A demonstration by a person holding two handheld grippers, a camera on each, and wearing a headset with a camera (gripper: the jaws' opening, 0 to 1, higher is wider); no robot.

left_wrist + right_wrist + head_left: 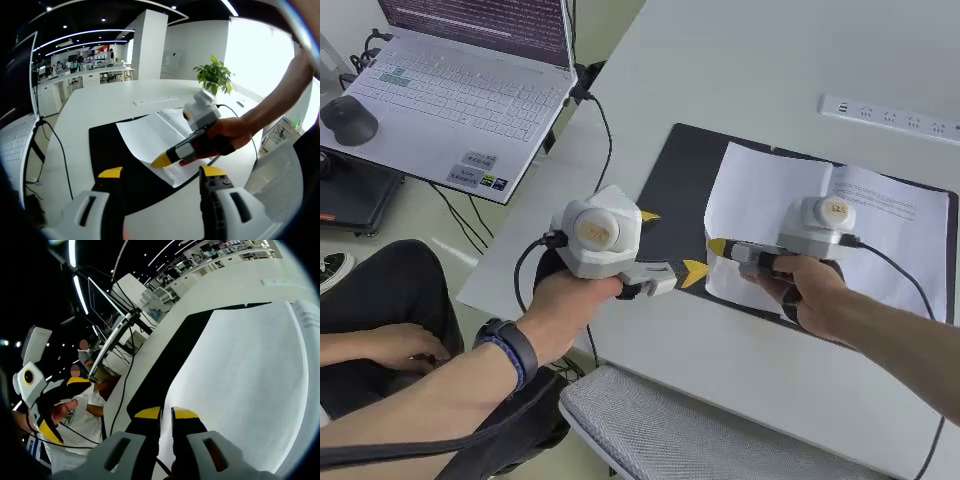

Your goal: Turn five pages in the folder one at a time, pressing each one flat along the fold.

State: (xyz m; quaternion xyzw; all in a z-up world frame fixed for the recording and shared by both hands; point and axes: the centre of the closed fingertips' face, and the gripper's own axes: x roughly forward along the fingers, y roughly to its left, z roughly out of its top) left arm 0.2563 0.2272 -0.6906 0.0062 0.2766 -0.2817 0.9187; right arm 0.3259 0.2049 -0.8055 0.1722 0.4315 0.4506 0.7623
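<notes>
A black folder (675, 180) lies open on a white table (740, 60). The head view shows a laptop (460, 90) far to the folder's left and a power strip (890, 118) beyond it. The left gripper view adds a potted plant (215, 75) behind the folder. The right gripper view looks closely along a white page (240, 375). The right gripper (717, 246) sits at the folder's middle, its jaws pinched almost together on the page's free left edge, which curls up off the folder. The left gripper (671, 244) hovers at the folder's near left corner, jaws wide apart and holding nothing, just beside the right gripper's tip.
</notes>
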